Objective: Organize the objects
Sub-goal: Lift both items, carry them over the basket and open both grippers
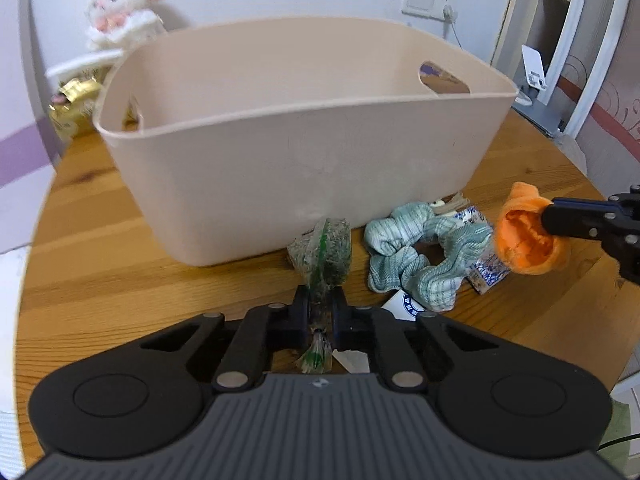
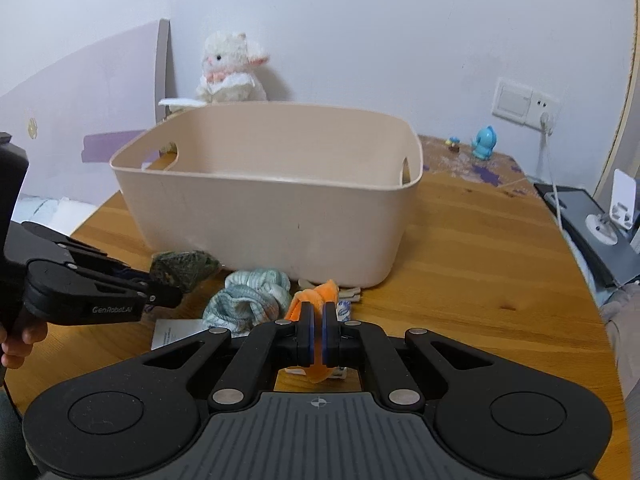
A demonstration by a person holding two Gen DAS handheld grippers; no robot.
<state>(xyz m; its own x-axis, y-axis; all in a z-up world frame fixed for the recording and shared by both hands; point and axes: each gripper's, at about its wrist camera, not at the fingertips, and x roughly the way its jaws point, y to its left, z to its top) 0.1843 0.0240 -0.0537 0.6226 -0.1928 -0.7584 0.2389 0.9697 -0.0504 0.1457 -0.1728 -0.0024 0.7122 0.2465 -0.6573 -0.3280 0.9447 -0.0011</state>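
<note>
Basket (image 1: pixel 304 160): on the table; we risk snagging its near wall if either load lifts low.
Left gripper (image 1: pixel 320 308): clenched on the green packet (image 1: pixel 324 252); thin film may slip.
Right gripper (image 2: pixel 318 320): pinching the orange cloth (image 2: pixel 310 298); it may drag the scrunchie (image 2: pixel 248 300).

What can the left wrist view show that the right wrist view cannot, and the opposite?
Only the left wrist view shows the gold packet behind the beige basket. Only the right wrist view shows the blue toy figure and a hand holding the left gripper. Both share the basket, white plush, striped scrunchie, green packet and orange cloth.
</note>
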